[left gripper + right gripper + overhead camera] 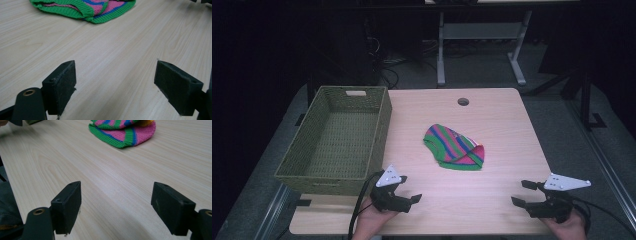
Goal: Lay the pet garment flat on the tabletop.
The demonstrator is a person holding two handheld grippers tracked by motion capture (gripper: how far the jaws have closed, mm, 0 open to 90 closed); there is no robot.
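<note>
A knitted hat [455, 147] striped in green, pink and blue lies flat near the middle of the wooden table [502, 125]. In the left gripper view the hat [85, 7] lies at the top, well beyond the jaws. It also lies far ahead of the jaws in the right gripper view, hat [123, 131]. My left gripper [408, 189] rests open near the table's front edge, left of centre, with nothing between its jaws [115, 82]. My right gripper [523, 193] stands open at the front right, also holding nothing [116, 207].
A green woven basket [379, 107] stands on the table's left side, just behind my left gripper. A round cable hole [463, 102] sits near the table's far edge. Desk legs and cables lie on the floor behind.
</note>
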